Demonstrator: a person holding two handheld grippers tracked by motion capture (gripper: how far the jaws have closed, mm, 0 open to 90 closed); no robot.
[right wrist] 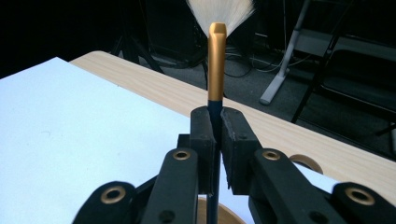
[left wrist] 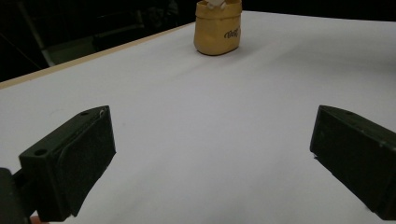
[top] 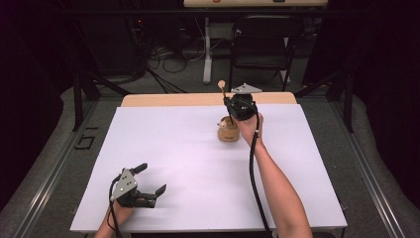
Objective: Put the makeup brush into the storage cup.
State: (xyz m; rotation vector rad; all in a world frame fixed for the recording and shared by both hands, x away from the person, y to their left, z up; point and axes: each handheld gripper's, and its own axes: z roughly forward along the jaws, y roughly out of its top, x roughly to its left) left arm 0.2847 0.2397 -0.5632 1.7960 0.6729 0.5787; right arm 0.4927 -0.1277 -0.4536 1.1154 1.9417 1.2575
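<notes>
A makeup brush [right wrist: 216,60] with a gold ferrule and pale bristles stands upright, its dark handle clamped between the jaws of my right gripper [right wrist: 218,126]. In the high view the right gripper [top: 229,102] holds the brush [top: 222,86] just above a small tan holder [top: 228,130] at the far middle of the white sheet. The brush's lower end reaches down toward the holder's mouth; whether it touches is hidden. My left gripper [top: 151,179] rests near the front left, jaws wide apart and empty. Its own view shows the tan holder [left wrist: 218,28] far ahead, with something white inside.
The white sheet [top: 188,163] covers most of a wooden table, whose bare far edge [top: 173,99] shows behind it. A black folding chair [top: 262,44], a white stand leg and cables lie on the floor beyond. The right gripper's cable trails along the forearm.
</notes>
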